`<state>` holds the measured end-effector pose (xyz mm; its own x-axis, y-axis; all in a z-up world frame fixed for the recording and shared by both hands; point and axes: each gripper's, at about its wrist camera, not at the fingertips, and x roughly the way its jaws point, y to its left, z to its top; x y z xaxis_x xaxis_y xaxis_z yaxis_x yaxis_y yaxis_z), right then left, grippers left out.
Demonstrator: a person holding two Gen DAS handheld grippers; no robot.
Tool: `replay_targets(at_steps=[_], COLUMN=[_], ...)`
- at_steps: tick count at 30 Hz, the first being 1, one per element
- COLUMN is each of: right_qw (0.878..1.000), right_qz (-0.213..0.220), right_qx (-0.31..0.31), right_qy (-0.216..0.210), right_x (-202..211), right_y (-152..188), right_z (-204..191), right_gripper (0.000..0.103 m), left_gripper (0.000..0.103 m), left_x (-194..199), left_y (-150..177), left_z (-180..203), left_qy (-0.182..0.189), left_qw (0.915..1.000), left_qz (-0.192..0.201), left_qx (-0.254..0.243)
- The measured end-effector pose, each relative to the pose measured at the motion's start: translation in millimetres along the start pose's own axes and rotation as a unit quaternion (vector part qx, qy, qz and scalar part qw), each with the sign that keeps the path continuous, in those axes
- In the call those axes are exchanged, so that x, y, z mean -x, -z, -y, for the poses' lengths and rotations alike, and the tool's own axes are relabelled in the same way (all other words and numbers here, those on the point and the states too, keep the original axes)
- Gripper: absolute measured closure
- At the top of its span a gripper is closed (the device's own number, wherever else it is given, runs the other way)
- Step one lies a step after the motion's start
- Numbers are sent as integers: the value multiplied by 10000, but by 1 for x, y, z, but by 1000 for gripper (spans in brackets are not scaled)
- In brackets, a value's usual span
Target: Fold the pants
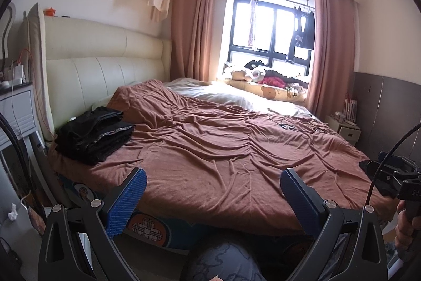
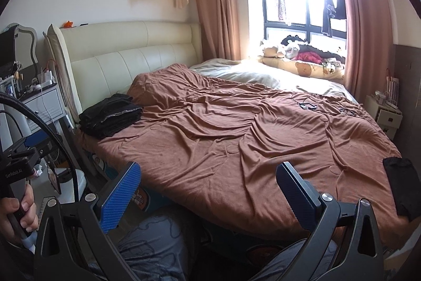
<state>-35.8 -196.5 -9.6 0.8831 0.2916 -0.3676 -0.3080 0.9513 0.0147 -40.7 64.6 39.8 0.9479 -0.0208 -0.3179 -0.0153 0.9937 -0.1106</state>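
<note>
While both jaws stand spread and empty | I steer my right hand-held gripper (image 2: 208,177) toward the unfolded black pants (image 2: 401,187) at the bed (image 2: 236,149) edge | left hand-held gripper (image 1: 213,183) follows, avoiding the folded stack (image 1: 94,133).

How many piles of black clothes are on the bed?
2: a folded stack near the headboard, and one dark piece at the bed's right edge. More may be hidden.

We see a stack of folded black pants (image 1: 94,134) lying at the head end of the bed, near its left edge, just before the cream headboard; grey seam edges show along the folds. At the right edge of the bed lies another black garment (image 2: 401,186), flat and partly overhanging the side.
</note>
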Motion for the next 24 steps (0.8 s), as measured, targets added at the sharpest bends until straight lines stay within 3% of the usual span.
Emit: replay_targets(at_steps=[24], right_qw=[9999], right_qz=[0], right_qx=[-145], right_qy=[70], right_x=[-4], right_y=[7], right_z=[13], right_gripper=[0], left_gripper=[1], left_x=[-4], left_y=[7], left_z=[6], left_qy=[-15], left_qw=[10000], left_qz=[-50], left_qx=[-72])
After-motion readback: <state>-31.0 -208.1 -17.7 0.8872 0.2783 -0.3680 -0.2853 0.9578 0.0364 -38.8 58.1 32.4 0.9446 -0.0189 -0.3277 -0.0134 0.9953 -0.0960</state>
